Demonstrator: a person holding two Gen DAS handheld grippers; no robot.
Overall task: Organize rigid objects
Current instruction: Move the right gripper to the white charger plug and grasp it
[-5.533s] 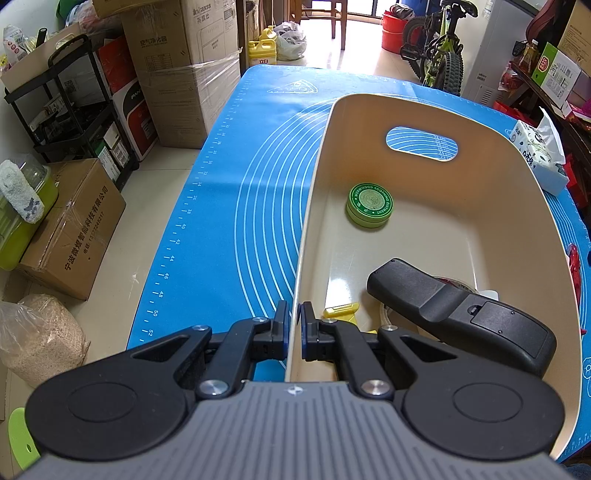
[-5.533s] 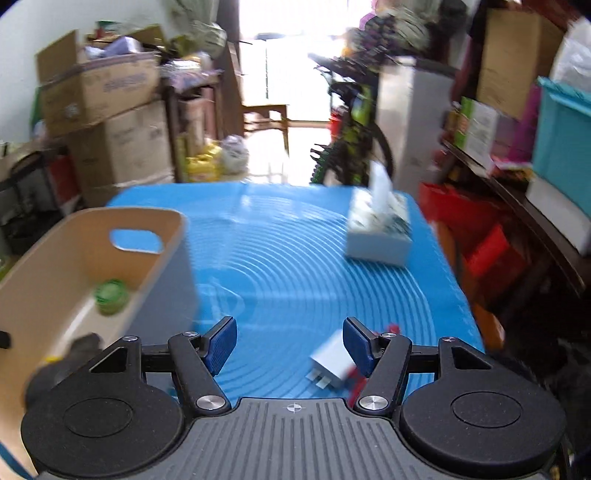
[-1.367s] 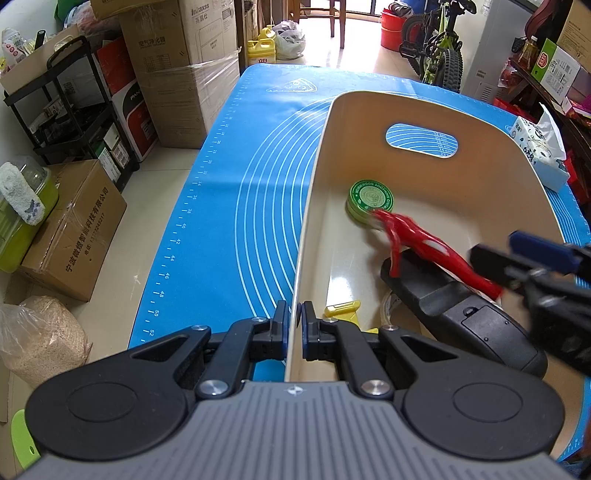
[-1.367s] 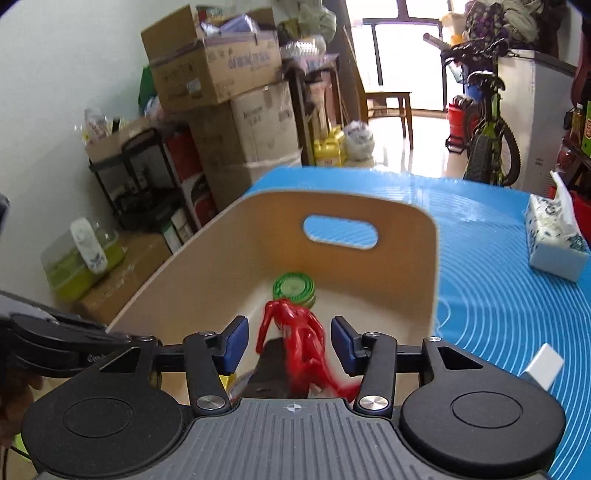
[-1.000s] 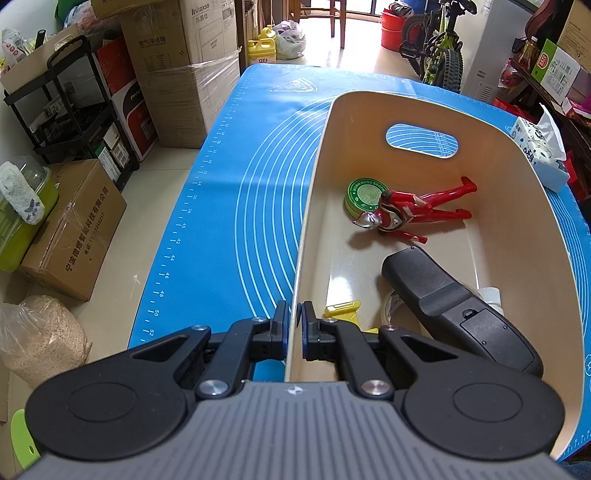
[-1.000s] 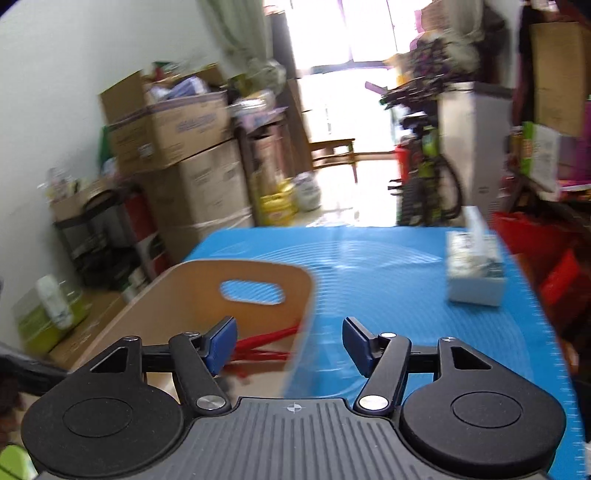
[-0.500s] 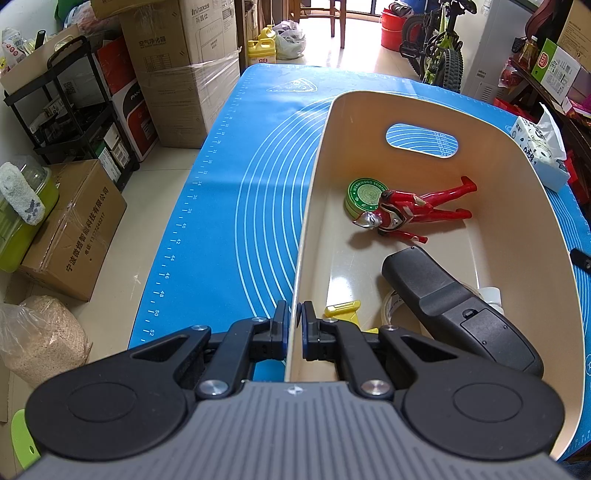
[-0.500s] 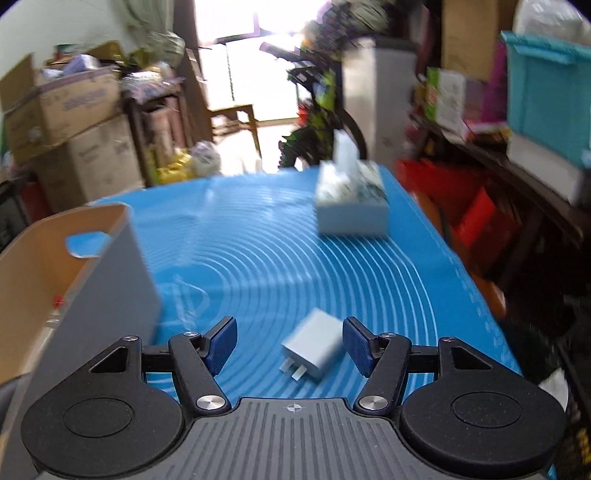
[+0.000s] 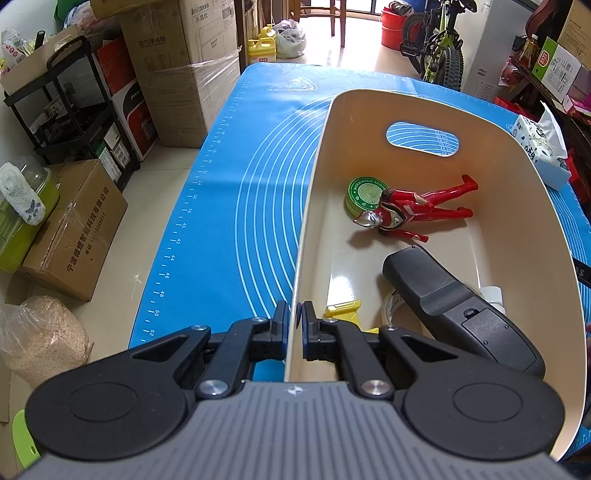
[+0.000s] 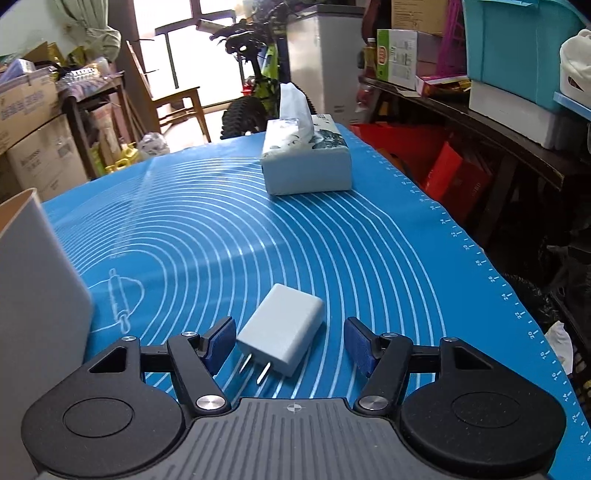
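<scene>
left gripper [image 9: 294, 334] clamped on cream bin [image 9: 517, 206] near-edge wall, right gripper [image 10: 290, 345] jaws wide, white charger [image 10: 282, 328] between pads untouched, on blue mat [image 10: 221, 236]

The green round tin [image 9: 365, 194], lying inside the cream bin [image 9: 535, 206], is showing "WORMWOOD" along its lid rim, the remaining words being too small to read; the blue mat [image 9: 236, 206] left of the bin is carrying a ruler scale reading 36, 38, 40, 42, 44, 46, 48, 50, 52; the stacked carton [image 9: 192, 26] beyond the mat's far left corner is showing "inFlaxss"; the floor carton [image 9: 74, 232] left of the mat is bearing Chinese characters and a long number; in the right wrist view the mat's [image 10: 332, 236] right edge is showing 34, 30, 28, 26, 24, 22, 20.
</scene>
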